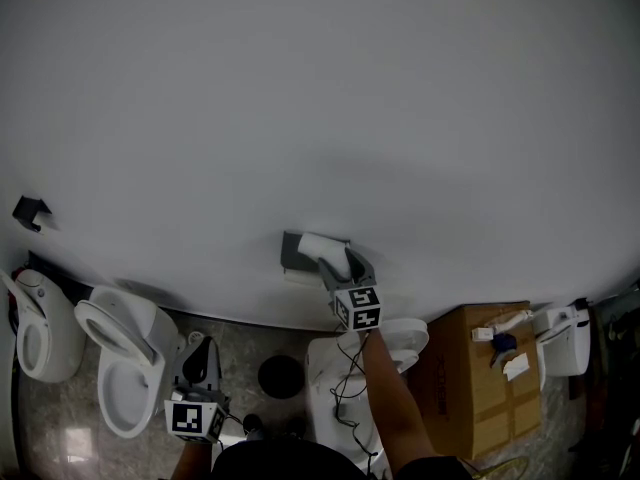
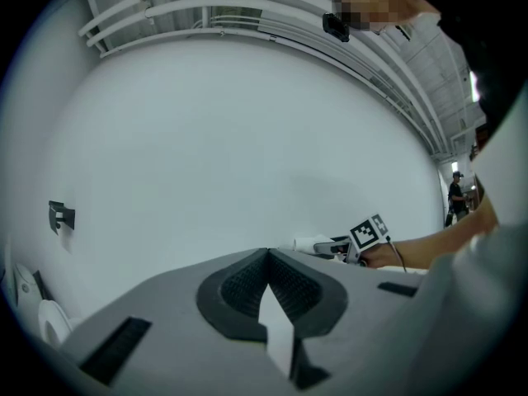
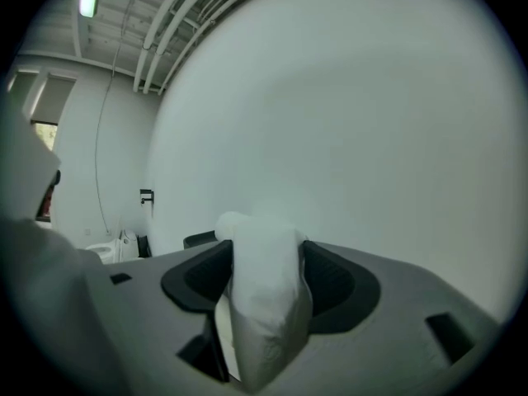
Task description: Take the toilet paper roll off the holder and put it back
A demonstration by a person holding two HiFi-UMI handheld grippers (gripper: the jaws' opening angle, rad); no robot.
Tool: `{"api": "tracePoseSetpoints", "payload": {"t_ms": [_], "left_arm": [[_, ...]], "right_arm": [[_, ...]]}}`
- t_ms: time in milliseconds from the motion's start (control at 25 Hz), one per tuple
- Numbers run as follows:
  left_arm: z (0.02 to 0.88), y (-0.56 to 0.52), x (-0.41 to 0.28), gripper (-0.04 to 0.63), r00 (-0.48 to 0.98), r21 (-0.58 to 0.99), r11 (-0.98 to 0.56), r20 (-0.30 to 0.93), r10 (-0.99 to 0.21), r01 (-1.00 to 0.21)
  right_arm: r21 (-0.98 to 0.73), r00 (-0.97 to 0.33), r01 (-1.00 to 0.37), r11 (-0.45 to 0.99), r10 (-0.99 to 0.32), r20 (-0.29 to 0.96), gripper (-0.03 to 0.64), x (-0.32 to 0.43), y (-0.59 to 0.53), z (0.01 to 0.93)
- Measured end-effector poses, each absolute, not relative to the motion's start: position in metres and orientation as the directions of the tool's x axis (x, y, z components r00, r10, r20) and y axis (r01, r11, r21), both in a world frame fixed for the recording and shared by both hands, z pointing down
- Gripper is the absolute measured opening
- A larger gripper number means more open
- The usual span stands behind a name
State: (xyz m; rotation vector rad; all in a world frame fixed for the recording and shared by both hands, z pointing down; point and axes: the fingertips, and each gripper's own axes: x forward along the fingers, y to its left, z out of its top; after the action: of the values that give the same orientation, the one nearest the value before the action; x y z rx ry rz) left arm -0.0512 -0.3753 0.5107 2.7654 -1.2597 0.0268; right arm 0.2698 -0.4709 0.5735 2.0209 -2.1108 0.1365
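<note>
The white toilet paper roll sits squeezed between the jaws of my right gripper, right in front of the grey holder on the white wall. In the right gripper view the roll fills the gap between the dark pads and is dented by them, and a dark edge of the holder peeks out behind it. My left gripper hangs low at the left, away from the holder, its jaws meeting at the tips with nothing between them.
Two white toilets stand at the lower left, and another white toilet stands below the holder. A cardboard box is at the right. A small black bracket is fixed to the wall at far left.
</note>
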Motion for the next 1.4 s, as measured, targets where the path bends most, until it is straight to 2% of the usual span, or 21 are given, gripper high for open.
{"api": "tracePoseSetpoints", "payload": {"t_ms": [400, 1000, 1120, 1400], "left_arm": [[0.508, -0.370, -0.051, 0.003, 0.666, 0.093, -0.661, 0.050, -0.744, -0.745], [0.501, -0.352, -0.054, 0.003, 0.684, 0.090, -0.680, 0.021, -0.729, -0.727], [0.500, -0.350, -0.055, 0.003, 0.688, 0.087, -0.684, 0.021, -0.726, -0.724], [0.496, -0.344, -0.056, 0.003, 0.692, 0.089, -0.689, 0.011, -0.722, -0.720]], "right_arm": [[0.104, -0.024, -0.994, 0.043, -0.983, 0.182, 0.268, 0.270, -0.455, 0.550], [0.061, 0.013, -0.998, -0.012, -0.999, 0.029, 0.262, 0.246, -0.378, 0.501], [0.056, 0.041, -0.998, -0.041, -0.999, 0.008, 0.214, 0.241, -0.362, 0.498], [0.029, 0.072, -0.997, -0.072, -0.997, -0.028, 0.170, 0.230, -0.324, 0.492]]}}
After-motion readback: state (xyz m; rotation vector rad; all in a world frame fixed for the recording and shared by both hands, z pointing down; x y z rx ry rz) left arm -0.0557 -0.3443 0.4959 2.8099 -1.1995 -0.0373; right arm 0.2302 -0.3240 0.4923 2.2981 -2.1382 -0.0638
